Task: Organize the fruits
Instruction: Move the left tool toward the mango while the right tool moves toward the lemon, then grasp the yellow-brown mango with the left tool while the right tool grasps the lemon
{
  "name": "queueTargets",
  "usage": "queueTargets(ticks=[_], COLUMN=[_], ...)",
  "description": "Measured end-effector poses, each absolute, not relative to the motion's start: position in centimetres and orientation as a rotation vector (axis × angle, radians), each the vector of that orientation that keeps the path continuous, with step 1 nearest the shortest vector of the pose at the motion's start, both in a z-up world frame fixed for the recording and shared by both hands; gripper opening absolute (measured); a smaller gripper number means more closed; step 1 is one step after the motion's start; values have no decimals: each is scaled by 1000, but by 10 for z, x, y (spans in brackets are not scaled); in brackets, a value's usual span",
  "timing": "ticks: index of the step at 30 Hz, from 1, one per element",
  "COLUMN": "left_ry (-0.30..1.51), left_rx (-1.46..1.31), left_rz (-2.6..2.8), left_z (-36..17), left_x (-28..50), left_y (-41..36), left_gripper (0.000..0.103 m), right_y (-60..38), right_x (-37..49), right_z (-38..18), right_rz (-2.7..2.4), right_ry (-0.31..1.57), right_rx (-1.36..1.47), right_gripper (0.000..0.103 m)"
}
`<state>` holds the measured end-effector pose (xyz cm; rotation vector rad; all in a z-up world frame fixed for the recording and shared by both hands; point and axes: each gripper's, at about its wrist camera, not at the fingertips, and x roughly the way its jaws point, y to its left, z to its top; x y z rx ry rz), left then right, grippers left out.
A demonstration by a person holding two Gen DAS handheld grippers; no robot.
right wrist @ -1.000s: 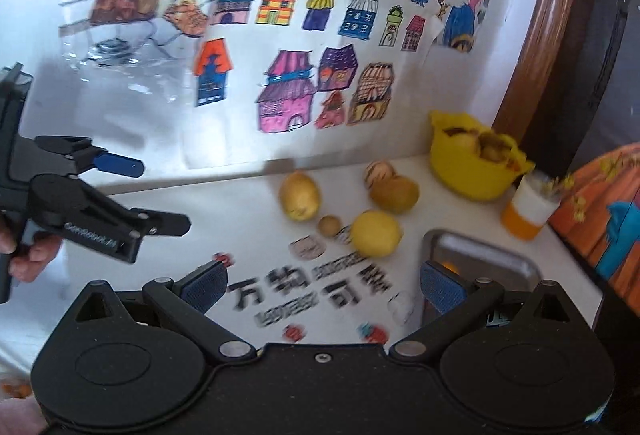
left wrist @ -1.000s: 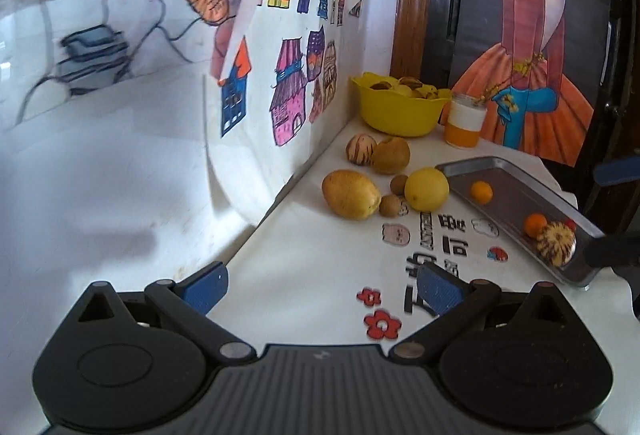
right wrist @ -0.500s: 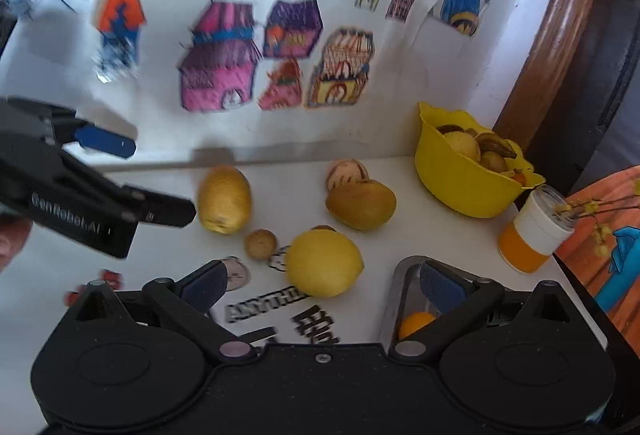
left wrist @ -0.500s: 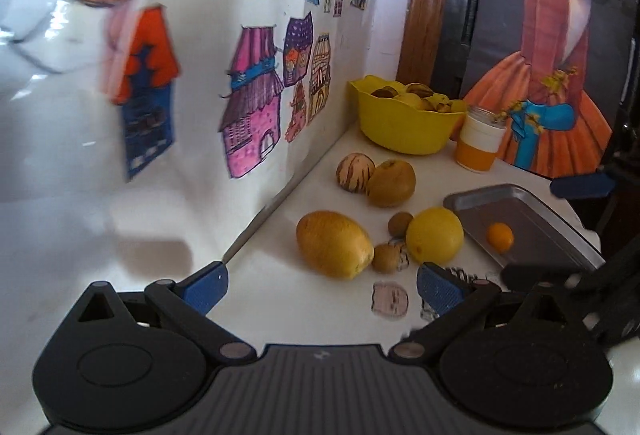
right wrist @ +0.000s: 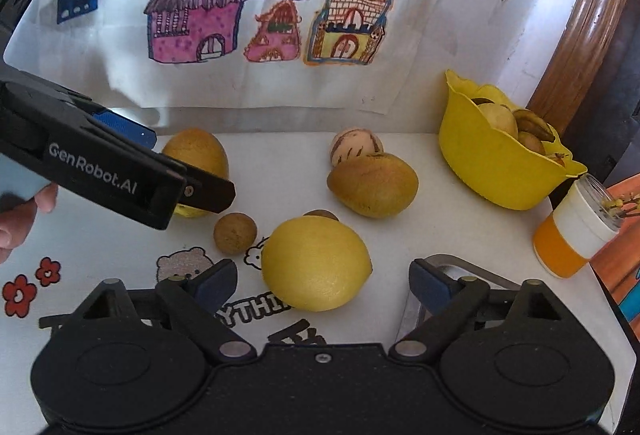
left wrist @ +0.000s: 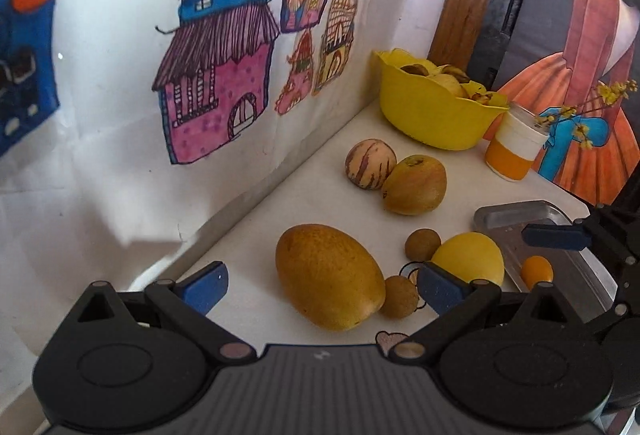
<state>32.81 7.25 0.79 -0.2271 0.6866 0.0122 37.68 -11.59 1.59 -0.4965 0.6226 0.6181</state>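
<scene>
Most fruit is unsorted on the white desk (right wrist: 440, 235): the round yellow lemon (right wrist: 316, 263) lies between the right gripper's (right wrist: 320, 283) spread jaws, which have just been closing, untouched. The left gripper (left wrist: 320, 285), jaws spread, straddles the oval golden-brown mango (left wrist: 330, 275). A small orange fruit (left wrist: 537, 270) sits in the metal tray (left wrist: 516, 211); the yellow plastic bowl (right wrist: 492, 171) holds several fruits.

A home corner: children's house drawings (right wrist: 192, 7) taped to the wall, fruit on a sticker-decorated white table (right wrist: 440, 231).
</scene>
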Motion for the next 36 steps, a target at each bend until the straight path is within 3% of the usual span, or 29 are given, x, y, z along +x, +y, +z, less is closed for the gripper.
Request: queueTargets(ticks=[9, 12, 16, 36], left_ry=[710, 709, 719, 763], left_rx=[-268, -285, -296, -309], left_rz=[-20, -21, -27, -57], left_z=[3, 3, 3, 13], left_x=[337, 338, 338, 313], left_y=[75, 79, 82, 70], left_gripper=[82, 80, 65, 63], right_y=[-110, -107, -107, -153], right_x=[384, 386, 389, 341], right_z=[11, 10, 7, 35], right_rz=[640, 635, 599, 606], right_ry=[640, 641, 641, 610], right_rx=[-456, -456, -452, -306], right_gripper=[85, 77, 67, 64])
